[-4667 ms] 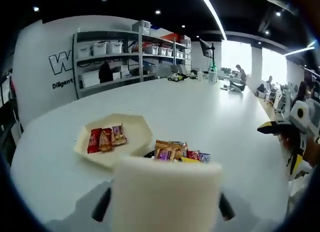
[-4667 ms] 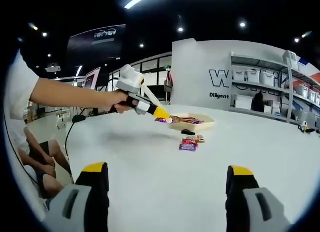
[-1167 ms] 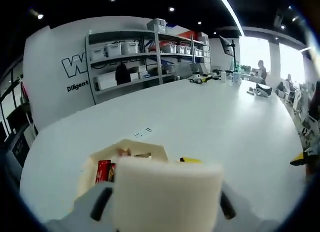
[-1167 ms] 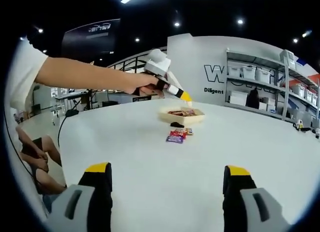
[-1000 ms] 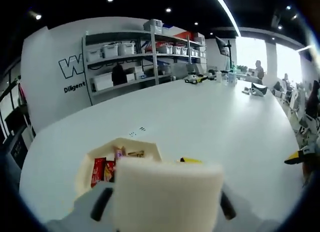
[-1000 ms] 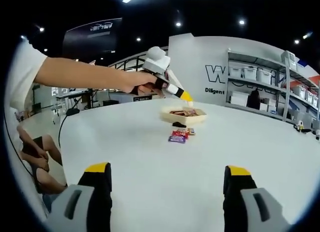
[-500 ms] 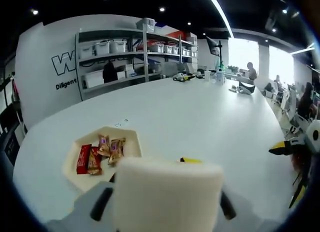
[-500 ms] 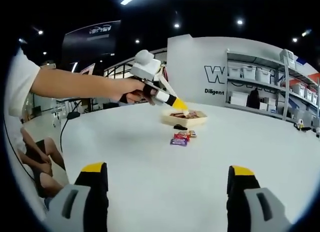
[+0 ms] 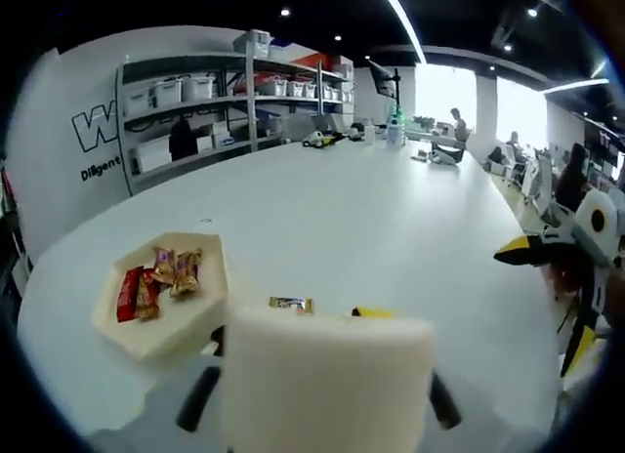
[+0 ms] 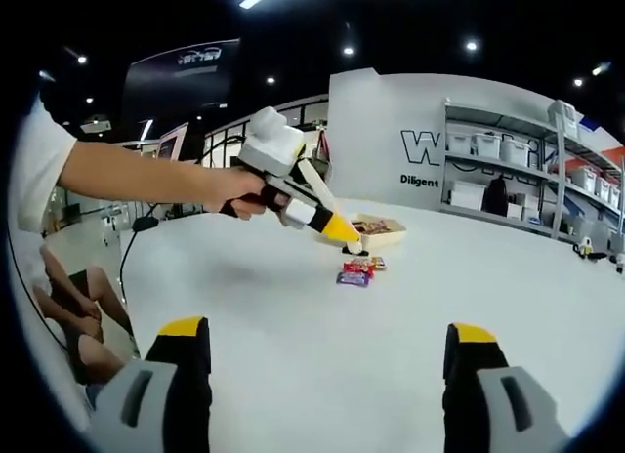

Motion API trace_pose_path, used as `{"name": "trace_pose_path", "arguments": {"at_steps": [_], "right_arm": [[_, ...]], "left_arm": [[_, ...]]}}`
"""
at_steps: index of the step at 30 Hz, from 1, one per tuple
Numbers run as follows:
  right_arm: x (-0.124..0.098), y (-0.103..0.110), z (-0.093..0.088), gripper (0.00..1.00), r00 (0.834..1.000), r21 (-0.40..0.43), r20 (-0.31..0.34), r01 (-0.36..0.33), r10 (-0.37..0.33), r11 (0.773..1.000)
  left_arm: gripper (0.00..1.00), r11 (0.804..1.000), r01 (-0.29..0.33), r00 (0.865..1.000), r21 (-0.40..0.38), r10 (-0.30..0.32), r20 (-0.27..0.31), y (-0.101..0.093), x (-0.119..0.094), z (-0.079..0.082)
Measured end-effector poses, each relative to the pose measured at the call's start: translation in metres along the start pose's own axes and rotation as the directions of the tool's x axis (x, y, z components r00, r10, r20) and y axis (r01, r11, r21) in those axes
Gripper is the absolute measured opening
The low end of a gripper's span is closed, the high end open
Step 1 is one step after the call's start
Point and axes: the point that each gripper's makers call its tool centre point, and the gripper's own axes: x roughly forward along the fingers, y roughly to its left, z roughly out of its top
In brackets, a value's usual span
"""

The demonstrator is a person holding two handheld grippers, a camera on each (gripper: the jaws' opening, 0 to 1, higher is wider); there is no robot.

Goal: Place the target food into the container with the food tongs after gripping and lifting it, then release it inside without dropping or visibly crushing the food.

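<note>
We see wrapped candies [image 10: 355, 271] lying loose on the white table [image 10: 391, 346], just beside the tray [image 9: 161, 321] that already holds a few. One more wrapped candy [image 9: 291, 304] lies close in front of the left gripper [image 10: 337, 228]. Its yellow tips look pressed together, but we cannot tell whether they hold anything. The right gripper [image 10: 322, 375] stands wide open and empty, well back. We judge the candies light, slick and crinkly, so we would pinch one gently across its flat middle.
</note>
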Motion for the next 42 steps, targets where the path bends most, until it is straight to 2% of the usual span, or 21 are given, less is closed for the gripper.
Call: {"name": "trace_pose_path", "arguments": {"at_steps": [1, 2, 7, 13, 17, 20, 26, 30, 35, 39, 42], "right_arm": [[0.000, 0.001, 0.002, 0.99, 1.000, -0.002, 0.006, -0.002, 0.002, 1.000], [0.000, 0.001, 0.003, 0.99, 1.000, -0.003, 0.008, -0.002, 0.002, 1.000], [0.005, 0.006, 0.006, 0.99, 0.999, 0.007, 0.017, -0.031, 0.031, 0.999], [0.012, 0.014, 0.001, 0.99, 0.999, -0.014, 0.000, -0.052, 0.053, 0.999], [0.019, 0.028, -0.002, 0.99, 0.995, -0.023, -0.006, -0.098, 0.098, 0.995], [0.024, 0.045, 0.000, 0.99, 0.988, -0.032, 0.007, -0.153, 0.154, 0.988], [0.033, 0.069, 0.013, 0.98, 0.975, -0.055, 0.038, -0.219, 0.221, 0.974], [0.035, 0.085, 0.020, 0.97, 0.958, -0.034, 0.063, -0.280, 0.281, 0.959], [0.036, 0.089, 0.030, 0.98, 0.957, -0.042, 0.106, -0.266, 0.269, 0.963], [0.036, 0.091, 0.023, 0.96, 0.958, -0.039, 0.078, -0.273, 0.275, 0.961], [0.033, 0.090, 0.026, 0.98, 0.959, -0.035, 0.099, -0.264, 0.266, 0.964]], "left_arm": [[0.26, 0.999, 0.046, 0.999, 0.027, -0.046, 0.019, -0.011, -0.002, 0.003], [0.26, 0.997, 0.063, 0.998, 0.044, -0.064, 0.024, -0.016, -0.004, 0.003], [0.26, 0.998, 0.043, 0.999, 0.055, -0.043, 0.007, -0.020, -0.009, -0.002], [0.26, 0.997, 0.070, 0.997, 0.029, -0.070, 0.018, -0.033, -0.020, -0.010], [0.26, 0.996, 0.088, 0.995, 0.019, -0.089, 0.037, -0.044, -0.029, -0.014], [0.26, 0.990, 0.136, 0.989, -0.028, -0.134, 0.058, -0.057, -0.038, -0.015], [0.26, 0.982, 0.187, 0.981, -0.033, -0.185, 0.062, -0.080, -0.053, -0.017], [0.26, 0.977, 0.209, 0.976, -0.041, -0.206, 0.073, -0.089, -0.057, -0.017], [0.26, 0.969, 0.245, 0.967, -0.037, -0.242, 0.073, -0.103, -0.059, -0.020], [0.27, 0.962, 0.259, 0.962, -0.086, -0.250, 0.106, -0.108, -0.059, -0.011], [0.27, 0.958, 0.267, 0.960, -0.100, -0.256, 0.115, -0.111, -0.060, -0.008]]}}
